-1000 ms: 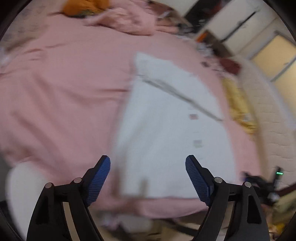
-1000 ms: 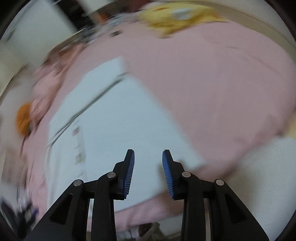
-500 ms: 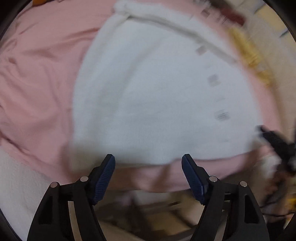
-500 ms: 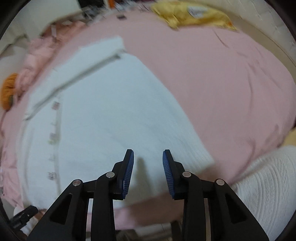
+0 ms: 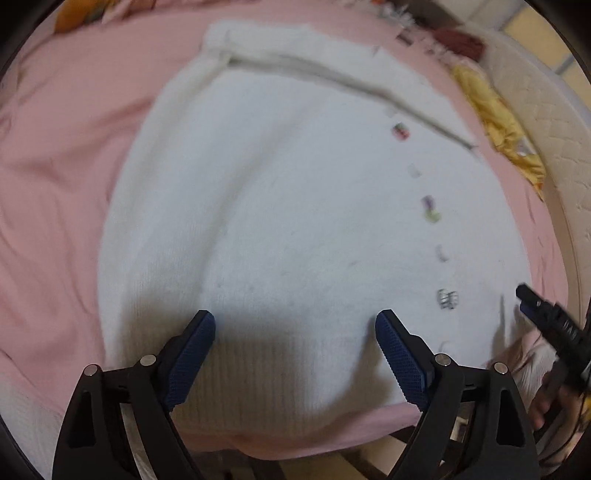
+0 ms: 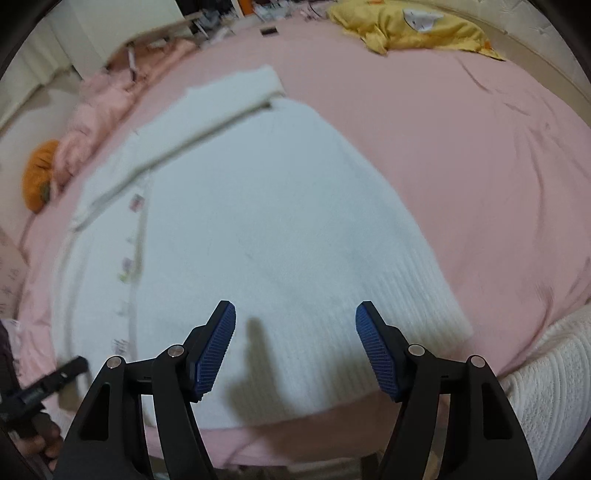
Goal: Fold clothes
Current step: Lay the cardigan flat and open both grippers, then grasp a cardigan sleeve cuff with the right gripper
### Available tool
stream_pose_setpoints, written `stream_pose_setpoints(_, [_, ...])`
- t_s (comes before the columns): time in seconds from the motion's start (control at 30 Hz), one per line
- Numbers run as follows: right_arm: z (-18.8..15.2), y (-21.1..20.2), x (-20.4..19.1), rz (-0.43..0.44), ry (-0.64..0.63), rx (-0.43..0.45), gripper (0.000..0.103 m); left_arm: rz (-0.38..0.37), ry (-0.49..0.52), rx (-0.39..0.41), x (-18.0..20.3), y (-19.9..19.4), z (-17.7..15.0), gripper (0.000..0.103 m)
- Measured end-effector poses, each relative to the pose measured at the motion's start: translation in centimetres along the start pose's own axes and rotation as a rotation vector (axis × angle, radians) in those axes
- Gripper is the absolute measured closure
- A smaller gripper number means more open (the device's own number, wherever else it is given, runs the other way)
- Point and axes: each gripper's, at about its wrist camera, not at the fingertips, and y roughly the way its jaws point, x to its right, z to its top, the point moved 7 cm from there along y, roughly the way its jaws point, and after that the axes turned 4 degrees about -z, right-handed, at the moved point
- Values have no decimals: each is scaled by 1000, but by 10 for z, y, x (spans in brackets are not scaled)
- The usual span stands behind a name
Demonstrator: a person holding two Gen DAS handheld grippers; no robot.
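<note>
Left wrist view: white knitted garment (image 5: 280, 206) spread flat on a pink bedsheet (image 5: 62, 155), filling most of the frame; ribbed hem nearest the camera, close to the bed's near edge.
Left gripper (image 5: 295, 354): jaws spread wide, nothing between the blue pads (image 5: 192, 354); it hangs over the hem, and whether it touches the knit cannot be told.
Garment detail, left view: a folded band (image 5: 332, 74) lies across the far end; a row of small coloured marks (image 5: 430, 210) runs down the right-hand part.
Seen only from the left: a dark red item (image 5: 458, 40) at the far right past the bed edge; the right gripper's black tip (image 5: 543, 314) entering at the right margin, over the hem's corner.
Right wrist view: same garment (image 6: 240, 240), hem again nearest, ribbing sharper here.
Right gripper (image 6: 295, 350): fingers parted, empty, poised above the hem with its shadow on the knit.
Seen only from the right: a wide bare stretch of sheet (image 6: 461, 147) to the garment's right; a white textured knit sleeve (image 6: 554, 380) at the lower right; a bunched pink cloth (image 6: 107, 107) at the far left; the left gripper's black tip (image 6: 55, 376) low at the left margin, fingertips (image 6: 37, 443) below it.
Shared by both: yellow cloth (image 5: 498, 122) (image 6: 413, 26) at the far side of the bed; an orange object (image 5: 77, 11) (image 6: 37, 177) at the bed's far left.
Image quality: motion blur in both, heavier on the left.
</note>
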Motion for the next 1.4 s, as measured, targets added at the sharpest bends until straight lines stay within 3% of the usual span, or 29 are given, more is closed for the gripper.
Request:
stream_pose_setpoints(0.1, [14,-14,-20,61,-76,75,35,-14,25,109,4,-13,6,15])
stream_pose_setpoints(0.23, [44,-10,-85,147,-256,134,35,-4,-24,144,-16,-1,13,15])
stream_pose_setpoints(0.33, [63,9,-137,155,-412,139,35,-15,-54,153,-28,7,15,14])
stream_pose_setpoints(0.4, [81,26,-179,178,-490,129,35,-36,-62,161,-25,11,17,6])
stream_pose_setpoints(0.57, [112,80,-279,220,-627,67,35,-24,-19,192,-25,10,9,1])
stream_pose_setpoints(0.7, [126,124,-351,253,-653,18,35,-20,-1,197,-25,12,10,1])
stream_pose_setpoints(0.8, [135,164,-375,193,-620,-3,35,-27,9,196,-29,10,9,1])
stream_pose_setpoints(0.93, [134,189,-366,140,-609,-23,35,-36,5,201,-28,12,9,1])
stream_pose_setpoints(1.0, [136,186,-360,137,-618,-7,57,-35,7,203,-27,12,9,1])
stream_pose_setpoints(1.03, [139,185,-356,133,-618,-7,81,-33,9,204,-26,13,9,1])
stream_pose_setpoints(1.07, [142,184,-353,129,-618,-6,87,-31,10,205,-26,13,9,1])
stream_pose_setpoints(1.17, [152,173,-341,122,-610,22,90,-30,8,206,-24,14,9,1])
stream_pose_setpoints(1.3, [172,135,-318,141,-563,155,91,-19,15,207,-22,16,9,1])
stream_pose_setpoints(1.4, [201,121,-263,83,-501,202,91,-1,33,208,-19,19,9,1])
